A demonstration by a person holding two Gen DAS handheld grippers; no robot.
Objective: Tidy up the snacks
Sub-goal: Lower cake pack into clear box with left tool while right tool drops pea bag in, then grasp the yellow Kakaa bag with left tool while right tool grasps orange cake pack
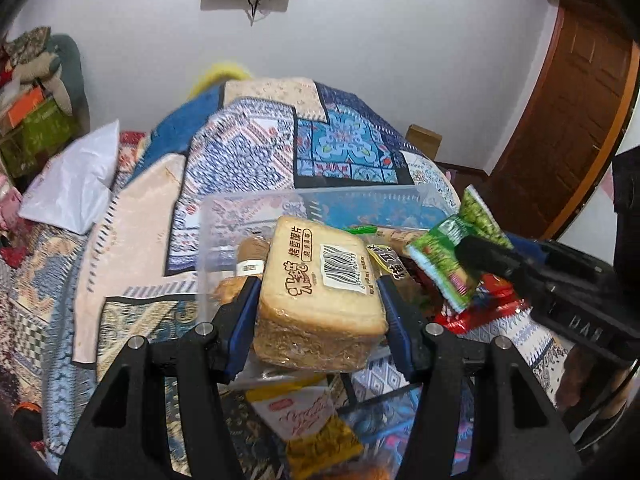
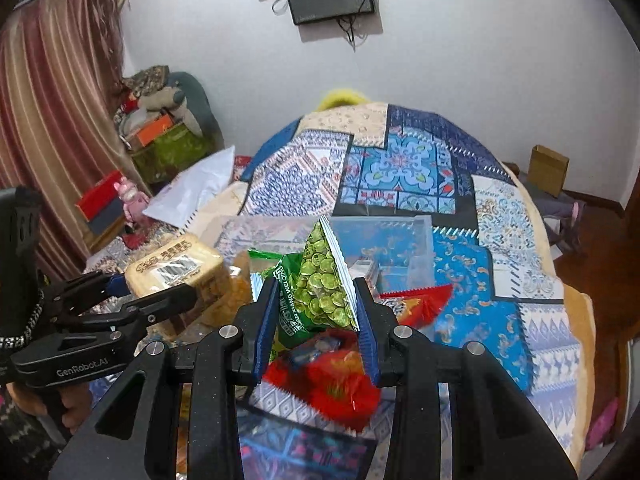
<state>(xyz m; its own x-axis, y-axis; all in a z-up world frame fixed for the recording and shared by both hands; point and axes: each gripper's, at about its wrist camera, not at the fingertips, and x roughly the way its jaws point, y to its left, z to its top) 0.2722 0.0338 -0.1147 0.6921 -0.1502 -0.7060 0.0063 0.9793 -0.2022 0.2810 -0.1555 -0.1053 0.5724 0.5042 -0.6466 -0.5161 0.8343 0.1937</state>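
My left gripper (image 1: 318,284) is shut on a wrapped toast bread pack (image 1: 320,292) with a barcode label, held above the bed near the clear plastic bin (image 1: 248,204). The pack also shows in the right wrist view (image 2: 176,270). My right gripper (image 2: 316,304) is shut on a green pea snack bag (image 2: 324,292), held over the bin's near edge (image 2: 384,224). That bag and the right gripper show in the left wrist view (image 1: 456,252). A red snack bag (image 2: 344,384) lies below my right gripper. A yellow and white snack pack (image 1: 308,420) lies below my left gripper.
The bin holds several snacks, among them a round wrapped bun (image 1: 250,252). A patchwork quilt (image 2: 400,160) covers the bed. A white bag (image 1: 76,180) lies on the bed at the left. Boxes (image 2: 168,140) stack by the curtain. A wooden door (image 1: 568,120) is at the right.
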